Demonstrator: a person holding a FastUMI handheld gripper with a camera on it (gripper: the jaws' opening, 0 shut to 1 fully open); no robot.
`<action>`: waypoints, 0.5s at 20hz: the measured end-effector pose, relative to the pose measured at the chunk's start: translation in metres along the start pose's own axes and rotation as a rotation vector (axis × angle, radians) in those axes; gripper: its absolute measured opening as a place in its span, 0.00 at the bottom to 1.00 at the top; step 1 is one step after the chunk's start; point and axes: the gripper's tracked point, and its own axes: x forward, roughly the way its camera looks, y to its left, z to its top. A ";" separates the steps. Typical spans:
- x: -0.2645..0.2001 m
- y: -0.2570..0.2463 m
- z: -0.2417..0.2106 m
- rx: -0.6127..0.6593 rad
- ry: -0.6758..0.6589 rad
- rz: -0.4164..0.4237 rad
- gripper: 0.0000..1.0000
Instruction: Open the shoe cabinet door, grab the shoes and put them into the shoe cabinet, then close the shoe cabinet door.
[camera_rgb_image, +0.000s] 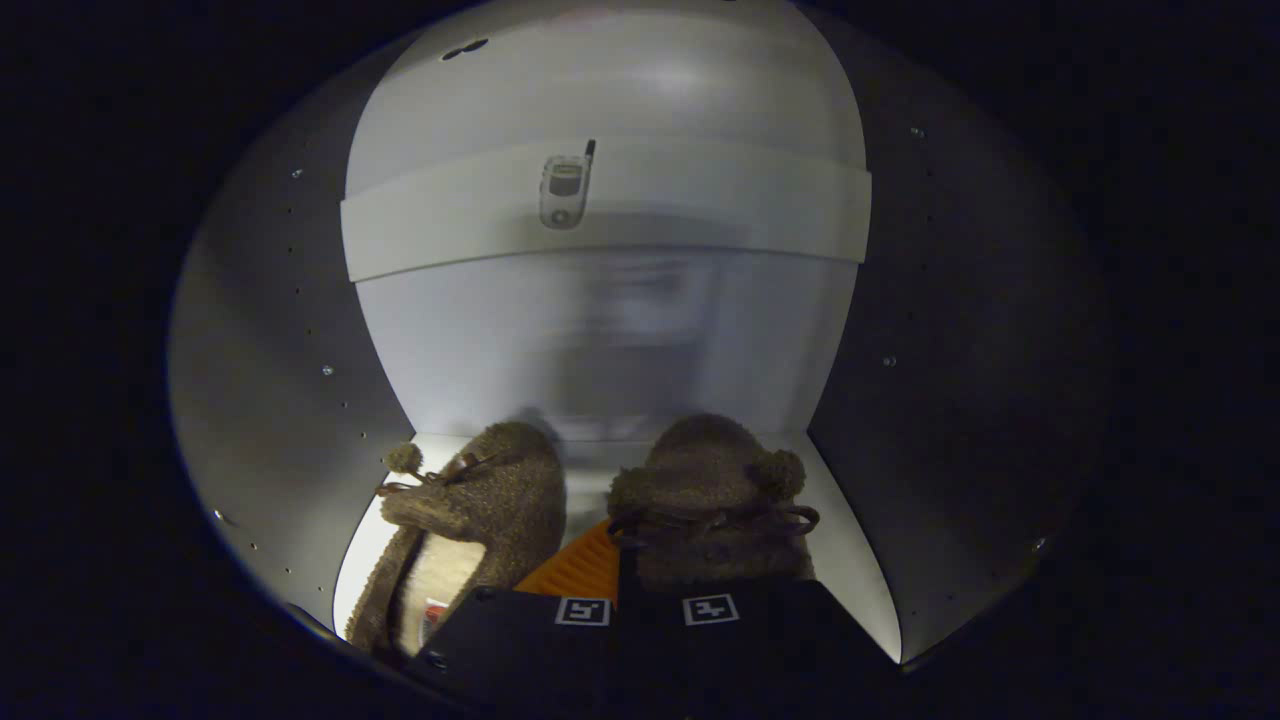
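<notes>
— While the slippers (480, 500) sat low in frame on the cabinet (280, 400) floor, what was the gripper (618, 560) doing?
— I saw its fingers (575, 575) close together between both slippers; I couldn't tell whether they gripped.

Gripper cam sits inside shoe cabinet (300, 330), low over bottom shelf, facing back wall; shoes (700, 500) close ahead, gripper (618, 600) fingers drawn near-together.

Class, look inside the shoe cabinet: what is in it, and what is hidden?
Two brown fuzzy slippers sit on the cabinet floor; a flip phone lies on the shelf above. The gripper hides the slippers' heels.
</notes>
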 end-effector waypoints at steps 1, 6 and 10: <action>0.001 0.000 0.001 0.016 -0.001 -0.005 0.12; -0.009 0.003 -0.002 0.042 0.028 0.013 0.35; -0.027 0.001 -0.010 0.020 0.065 -0.004 0.59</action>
